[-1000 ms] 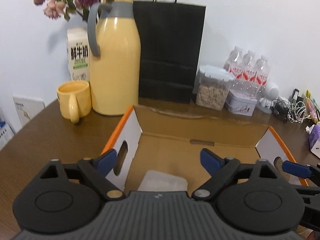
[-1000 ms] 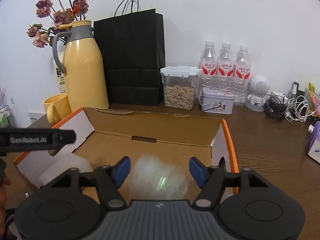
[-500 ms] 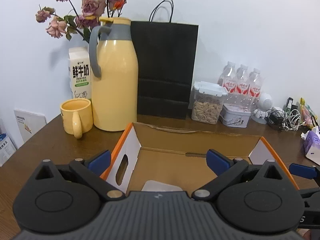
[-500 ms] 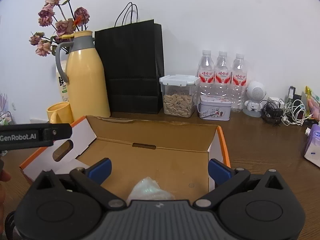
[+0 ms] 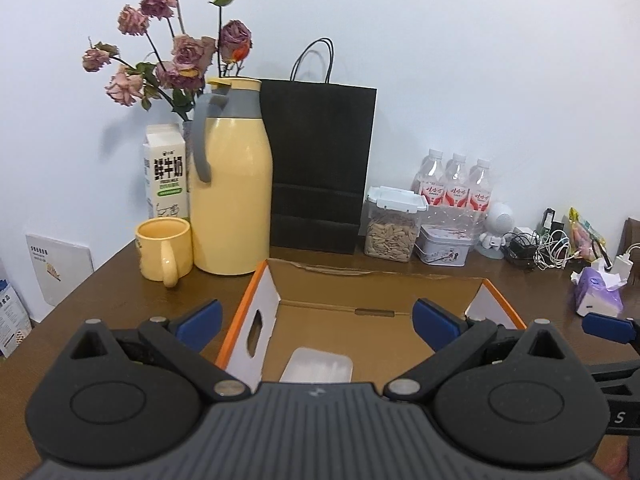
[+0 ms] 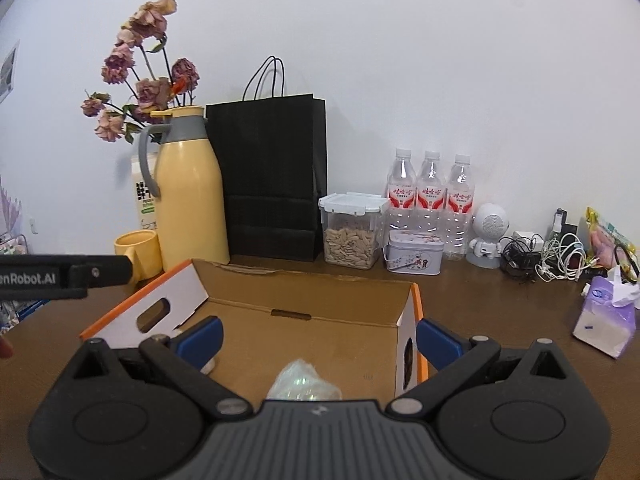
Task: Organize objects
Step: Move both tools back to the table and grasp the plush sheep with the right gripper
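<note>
With the jaws of the left gripper (image 5: 316,320) and right gripper (image 6: 318,338) spread wide and empty, a clear lidded tub (image 5: 318,366) is seen in the cardboard box (image 5: 260,308), while a crumpled clear bag (image 6: 302,382) is shown only by the right view.

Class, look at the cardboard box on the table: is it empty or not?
Not empty. The cardboard box holds a crinkled clear wrapper and a flat white packet.
</note>
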The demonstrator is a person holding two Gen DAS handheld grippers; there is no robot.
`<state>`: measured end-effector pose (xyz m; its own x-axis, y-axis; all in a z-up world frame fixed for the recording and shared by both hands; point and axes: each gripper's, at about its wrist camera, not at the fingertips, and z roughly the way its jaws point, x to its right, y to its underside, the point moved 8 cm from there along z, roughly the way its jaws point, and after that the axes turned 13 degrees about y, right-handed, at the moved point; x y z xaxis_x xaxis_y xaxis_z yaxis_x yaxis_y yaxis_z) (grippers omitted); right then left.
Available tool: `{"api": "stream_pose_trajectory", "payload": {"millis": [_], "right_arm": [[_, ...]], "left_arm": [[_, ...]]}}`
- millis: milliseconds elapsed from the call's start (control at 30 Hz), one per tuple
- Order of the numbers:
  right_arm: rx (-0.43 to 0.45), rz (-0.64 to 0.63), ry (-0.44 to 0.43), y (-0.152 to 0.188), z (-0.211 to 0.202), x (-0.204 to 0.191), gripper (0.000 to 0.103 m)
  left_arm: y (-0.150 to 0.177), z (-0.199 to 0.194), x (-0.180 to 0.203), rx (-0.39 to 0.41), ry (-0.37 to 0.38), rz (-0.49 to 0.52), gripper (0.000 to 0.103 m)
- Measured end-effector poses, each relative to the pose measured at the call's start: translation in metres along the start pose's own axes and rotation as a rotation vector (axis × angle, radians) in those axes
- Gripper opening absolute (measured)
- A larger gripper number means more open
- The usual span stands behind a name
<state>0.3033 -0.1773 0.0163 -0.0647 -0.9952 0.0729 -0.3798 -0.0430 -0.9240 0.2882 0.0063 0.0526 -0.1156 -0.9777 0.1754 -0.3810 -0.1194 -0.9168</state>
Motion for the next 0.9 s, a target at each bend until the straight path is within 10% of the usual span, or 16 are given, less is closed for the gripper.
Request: {"api": "stream_pose_trajectory", "payload": {"millis": [900], "right_arm": [[-0.152,-0.020,-0.013,0.097,-0.089,0.011,0.103]], "left_arm": [[0.099,-0.095,-0.021,-0.165,-0.022,0.007,0.103]]}}
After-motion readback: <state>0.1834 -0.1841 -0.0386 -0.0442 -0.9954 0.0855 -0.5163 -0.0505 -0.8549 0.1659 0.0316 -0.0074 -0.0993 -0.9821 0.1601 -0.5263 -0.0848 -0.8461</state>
